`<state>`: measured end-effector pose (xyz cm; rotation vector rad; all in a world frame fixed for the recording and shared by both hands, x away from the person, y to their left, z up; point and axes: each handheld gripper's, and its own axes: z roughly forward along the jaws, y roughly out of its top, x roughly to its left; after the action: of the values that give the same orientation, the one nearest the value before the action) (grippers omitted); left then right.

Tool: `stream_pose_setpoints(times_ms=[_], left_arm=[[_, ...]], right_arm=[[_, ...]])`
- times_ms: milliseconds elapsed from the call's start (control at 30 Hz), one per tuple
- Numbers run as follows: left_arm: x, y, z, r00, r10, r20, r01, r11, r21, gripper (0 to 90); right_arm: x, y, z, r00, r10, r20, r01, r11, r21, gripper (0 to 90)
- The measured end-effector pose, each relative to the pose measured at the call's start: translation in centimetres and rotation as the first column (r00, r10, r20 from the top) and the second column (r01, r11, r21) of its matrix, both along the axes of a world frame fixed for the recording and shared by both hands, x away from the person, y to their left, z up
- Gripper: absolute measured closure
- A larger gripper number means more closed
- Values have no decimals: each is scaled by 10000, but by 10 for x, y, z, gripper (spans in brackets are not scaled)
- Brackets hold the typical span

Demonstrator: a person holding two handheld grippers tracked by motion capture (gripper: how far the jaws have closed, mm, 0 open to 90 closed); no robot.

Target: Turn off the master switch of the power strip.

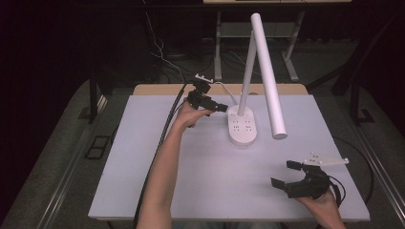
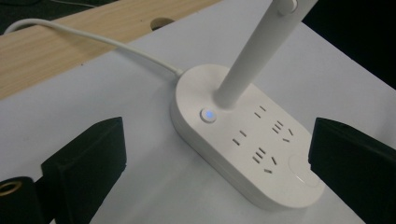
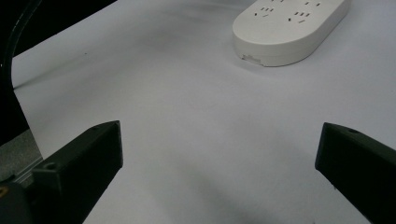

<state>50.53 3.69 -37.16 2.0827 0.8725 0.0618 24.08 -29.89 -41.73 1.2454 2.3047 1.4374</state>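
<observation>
The white oval lamp base [image 2: 243,140] with sockets showed a lit blue button [image 2: 208,114]; the left gripper [image 1: 212,106] hovered just beside it, jaws spread, while the right gripper [image 1: 286,174] gaped well apart.

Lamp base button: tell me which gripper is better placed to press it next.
Left. The left gripper hovers open right beside the lamp base, its view facing the lit button. The right gripper sits open near the table's front edge, well away.
</observation>
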Motion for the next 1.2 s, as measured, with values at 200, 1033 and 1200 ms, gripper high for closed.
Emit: stream_pose_setpoints(times_ms=[200, 1033, 1200], left_arm=[[2, -6, -7, 9997, 211, 94, -210, 9997, -99, 113], [11, -27, -36, 9959, 673, -598, -767, 9821, -1722, 407], [11, -31, -40, 9926, 936, -771, -1070, 9752, -1935, 494]], right_arm=[[0, -2, 1, 9999, -120, 9, 120, 9999, 111, 1], [-2, -2, 2, 9998, -182, 67, 181, 9997, 162, 1], [-1, -1, 1, 9999, -137, 62, 136, 9998, 131, 1]])
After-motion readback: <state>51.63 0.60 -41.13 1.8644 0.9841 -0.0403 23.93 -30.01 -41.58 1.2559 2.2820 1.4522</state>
